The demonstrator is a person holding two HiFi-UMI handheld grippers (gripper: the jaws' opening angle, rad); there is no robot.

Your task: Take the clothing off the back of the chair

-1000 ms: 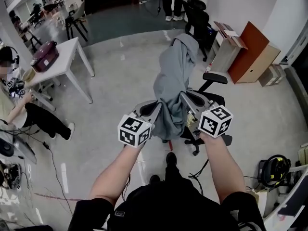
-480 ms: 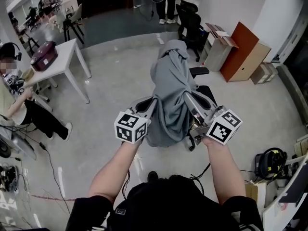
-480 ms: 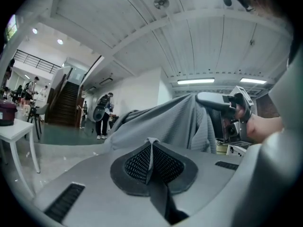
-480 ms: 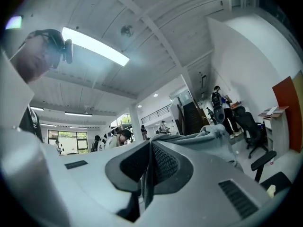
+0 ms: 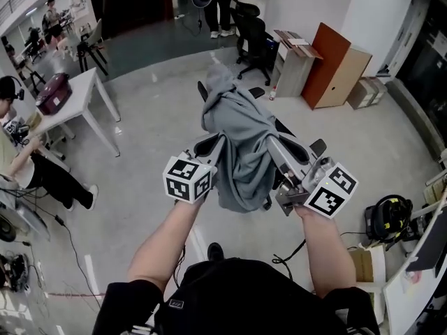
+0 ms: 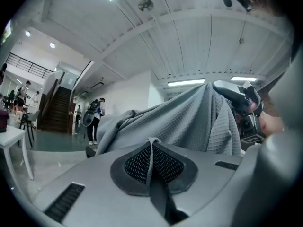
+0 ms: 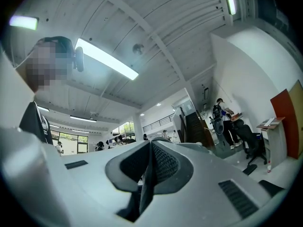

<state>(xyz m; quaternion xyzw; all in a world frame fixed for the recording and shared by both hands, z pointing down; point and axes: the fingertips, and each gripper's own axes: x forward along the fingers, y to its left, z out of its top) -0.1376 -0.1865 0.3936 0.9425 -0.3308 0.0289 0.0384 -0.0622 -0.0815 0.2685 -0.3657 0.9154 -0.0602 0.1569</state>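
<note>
Left gripper [image 5: 218, 140] and right gripper [image 5: 269, 142] both clench the grey garment [image 5: 241, 135]. It hangs between them, with the chair [image 5: 299, 139] showing at its three o'clock.

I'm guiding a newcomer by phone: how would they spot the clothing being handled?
Look to the black office chair in the middle of the grey floor, straight ahead of the person. Bunched above it hangs the grey hooded garment, pinched by the left gripper and the right gripper: soft draped cloth among hard furniture.

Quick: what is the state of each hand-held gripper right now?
Left hand-held gripper: closed on a fold of the grey garment.
Right hand-held gripper: closed on a thin fold of the grey garment.
</note>
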